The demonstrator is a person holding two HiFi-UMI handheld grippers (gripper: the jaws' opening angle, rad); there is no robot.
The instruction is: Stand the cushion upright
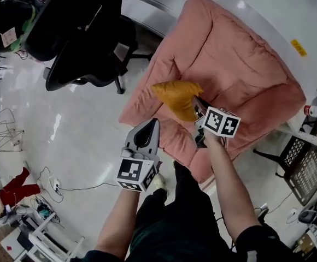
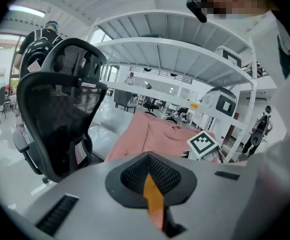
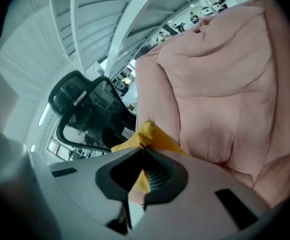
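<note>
Sideways, cushion lengthwise across sofa.

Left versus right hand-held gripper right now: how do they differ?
The right hand-held gripper is shut on a corner of the yellow cushion; the left hand-held gripper has its jaws together on nothing. The right one is over the pink sofa; the left one sits short of the cushion, near the sofa's front edge. Both point toward the sofa.
</note>
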